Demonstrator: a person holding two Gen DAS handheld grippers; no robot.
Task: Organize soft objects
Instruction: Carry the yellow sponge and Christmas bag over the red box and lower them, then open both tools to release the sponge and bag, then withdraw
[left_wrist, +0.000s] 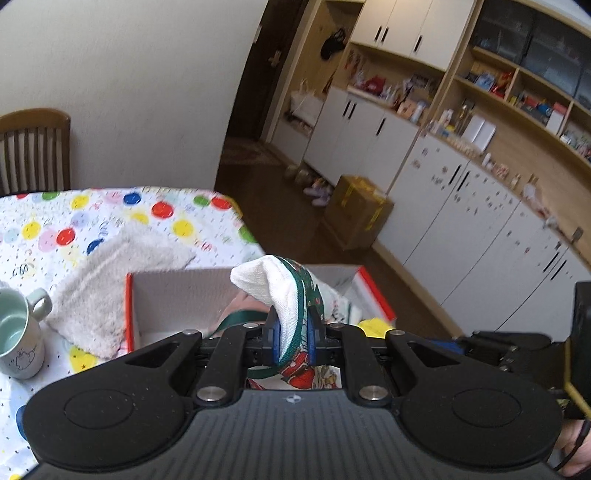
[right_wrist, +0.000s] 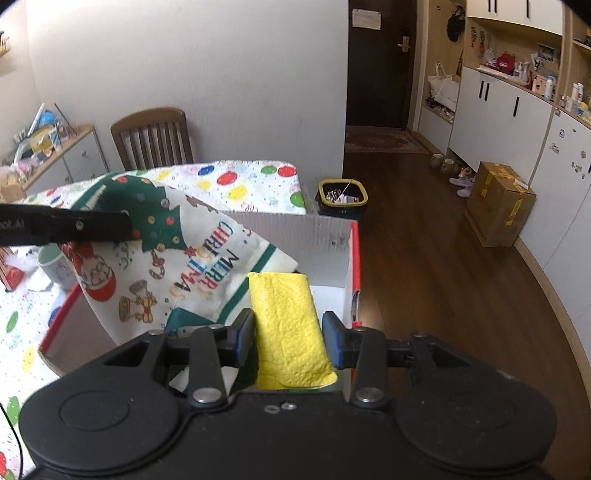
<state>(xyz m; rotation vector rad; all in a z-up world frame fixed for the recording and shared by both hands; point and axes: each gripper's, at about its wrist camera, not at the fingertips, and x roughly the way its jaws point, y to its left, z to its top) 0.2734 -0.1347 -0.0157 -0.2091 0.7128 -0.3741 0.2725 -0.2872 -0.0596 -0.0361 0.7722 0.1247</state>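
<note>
My left gripper (left_wrist: 292, 332) is shut on a white Christmas towel (left_wrist: 286, 291) with a green border and holds it above an open cardboard box (left_wrist: 177, 291) with red edges. The right wrist view shows the same towel (right_wrist: 184, 266) hanging from the left gripper's arm (right_wrist: 66, 225) over the box (right_wrist: 317, 236). My right gripper (right_wrist: 289, 338) is open, its fingers on either side of a folded yellow cloth (right_wrist: 288, 325) that lies in the box at its right end. A yellow patch (left_wrist: 373, 326) shows in the left wrist view.
A fluffy beige cloth (left_wrist: 110, 284) lies on the dotted tablecloth (left_wrist: 55, 221) beside a pale green mug (left_wrist: 18, 332). A chair (right_wrist: 151, 136) stands behind the table. A bin (right_wrist: 341, 195) and a cardboard carton (right_wrist: 498, 203) stand on the floor to the right.
</note>
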